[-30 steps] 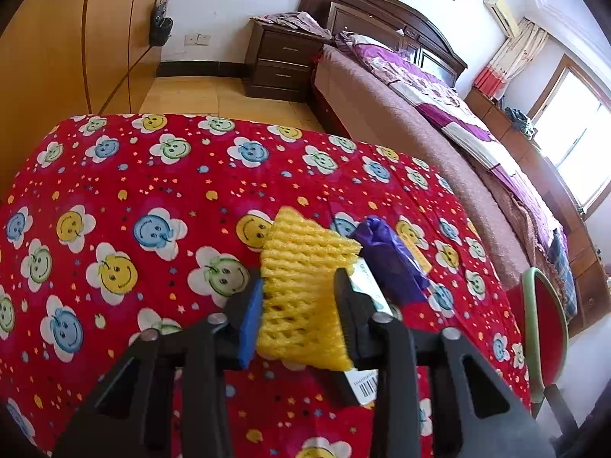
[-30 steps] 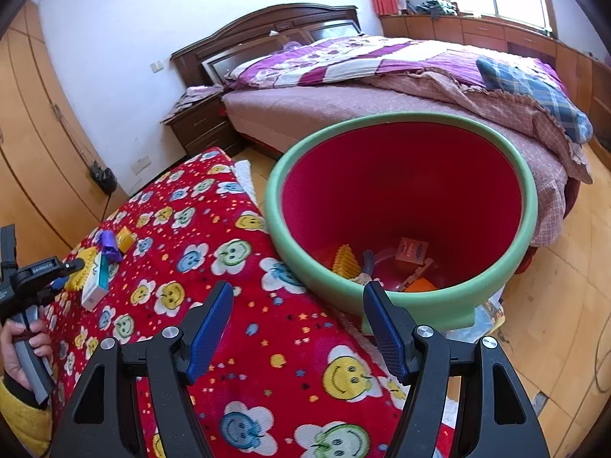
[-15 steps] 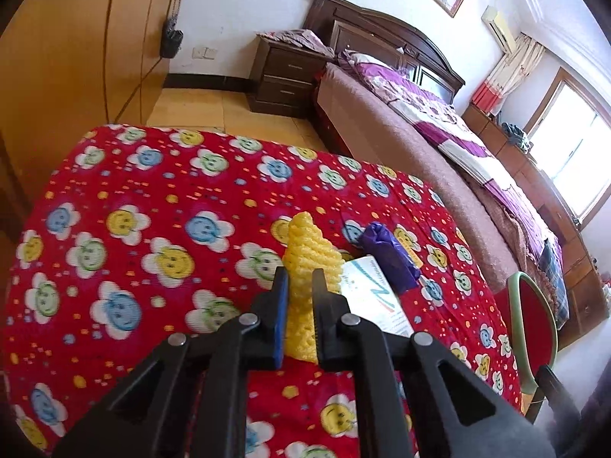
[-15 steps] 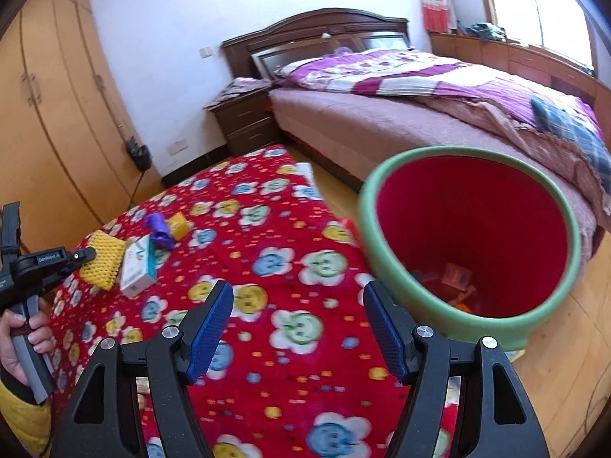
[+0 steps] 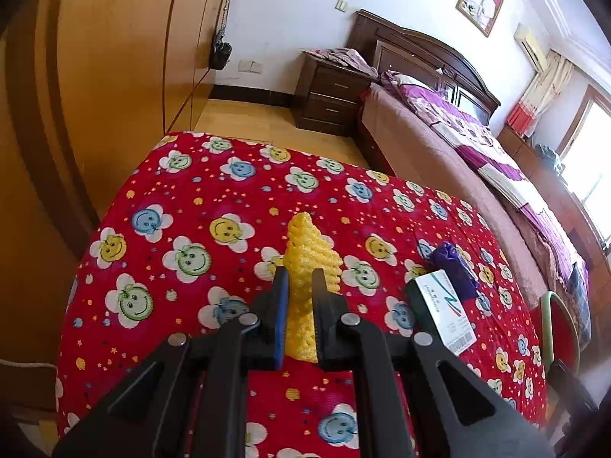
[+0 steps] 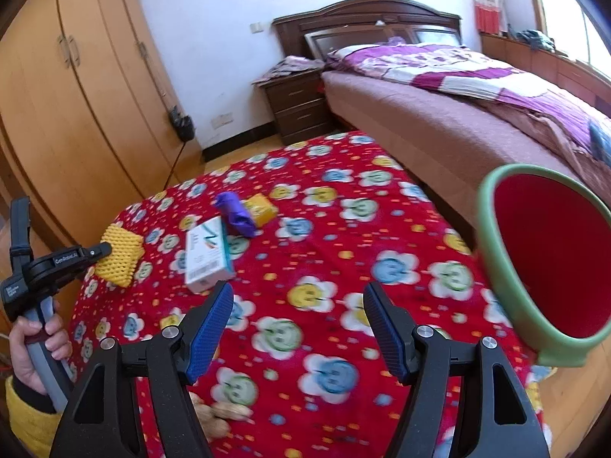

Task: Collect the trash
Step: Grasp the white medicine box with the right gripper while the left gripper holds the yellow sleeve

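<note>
My left tool point(image 5: 298, 286) has just clamped the foam net point(image 5: 305, 259); right tool point(image 6: 298, 305) open, empty; bin point(image 6: 496, 267) next.

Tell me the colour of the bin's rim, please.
Pale green; the bin is red inside. The right wrist view shows it best.

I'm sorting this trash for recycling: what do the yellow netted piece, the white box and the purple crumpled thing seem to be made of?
The yellow netted piece, squeezed in the left gripper, looks like soft foam mesh: it has an open lattice with a matte finish. The white box looks like printed cardboard, with sharp edges and a barcode. The purple crumpled thing is probably thin plastic film or a glove, wrinkled and slightly glossy.
</note>
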The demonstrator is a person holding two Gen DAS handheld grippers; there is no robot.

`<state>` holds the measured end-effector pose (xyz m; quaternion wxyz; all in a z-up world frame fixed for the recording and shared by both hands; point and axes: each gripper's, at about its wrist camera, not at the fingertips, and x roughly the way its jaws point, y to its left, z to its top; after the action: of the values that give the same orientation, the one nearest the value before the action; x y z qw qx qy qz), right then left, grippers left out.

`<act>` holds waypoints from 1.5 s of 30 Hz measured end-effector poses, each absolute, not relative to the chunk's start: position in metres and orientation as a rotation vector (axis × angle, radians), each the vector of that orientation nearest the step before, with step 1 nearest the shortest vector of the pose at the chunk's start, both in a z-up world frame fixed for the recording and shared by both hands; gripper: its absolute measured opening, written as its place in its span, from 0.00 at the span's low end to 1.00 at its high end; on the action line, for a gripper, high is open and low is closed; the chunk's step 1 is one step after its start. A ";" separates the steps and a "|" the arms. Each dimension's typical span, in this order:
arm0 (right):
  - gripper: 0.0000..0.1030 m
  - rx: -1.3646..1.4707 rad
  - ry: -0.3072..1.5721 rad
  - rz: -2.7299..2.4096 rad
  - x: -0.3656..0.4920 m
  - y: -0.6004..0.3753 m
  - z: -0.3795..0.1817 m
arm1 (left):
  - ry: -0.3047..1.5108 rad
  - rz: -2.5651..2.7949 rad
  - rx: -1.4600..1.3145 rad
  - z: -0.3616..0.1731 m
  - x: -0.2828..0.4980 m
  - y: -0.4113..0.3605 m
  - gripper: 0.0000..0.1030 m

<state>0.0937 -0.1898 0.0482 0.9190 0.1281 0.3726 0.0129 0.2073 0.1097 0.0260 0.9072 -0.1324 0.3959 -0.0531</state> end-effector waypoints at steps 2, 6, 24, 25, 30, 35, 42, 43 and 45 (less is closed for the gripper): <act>0.70 0.257 0.774 0.049 0.099 -0.180 0.047 | 0.818 -0.109 -0.283 0.022 0.207 0.113 0.10; 0.70 0.233 0.798 0.095 0.113 -0.158 0.044 | 0.832 -0.100 -0.297 0.014 0.209 0.117 0.10; 0.70 0.107 0.938 0.151 0.185 -0.098 -0.002 | 0.796 -0.057 -0.248 0.002 0.209 0.108 0.10; 0.70 0.107 0.944 0.146 0.187 -0.098 -0.004 | 0.794 -0.058 -0.246 0.003 0.208 0.107 0.10; 0.69 0.043 0.920 0.114 0.190 -0.090 -0.007 | 0.786 -0.081 -0.250 0.004 0.206 0.104 0.10; 0.53 0.030 0.911 0.104 0.187 -0.091 -0.007 | 0.769 -0.101 -0.259 0.009 0.202 0.102 0.10; 0.53 0.112 0.903 0.134 0.167 -0.111 0.004 | 0.750 -0.140 -0.269 0.019 0.194 0.097 0.10; 0.53 0.117 0.897 0.136 0.162 -0.112 0.007 | 0.748 -0.147 -0.271 0.021 0.192 0.096 0.10; 0.53 0.131 0.886 0.141 0.151 -0.119 0.012 | 0.743 -0.160 -0.271 0.026 0.188 0.093 0.10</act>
<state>0.1505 -0.1188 0.0117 0.8989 0.0634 0.4281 0.0683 0.1882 0.0928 0.0261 0.9196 -0.1316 0.3617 -0.0779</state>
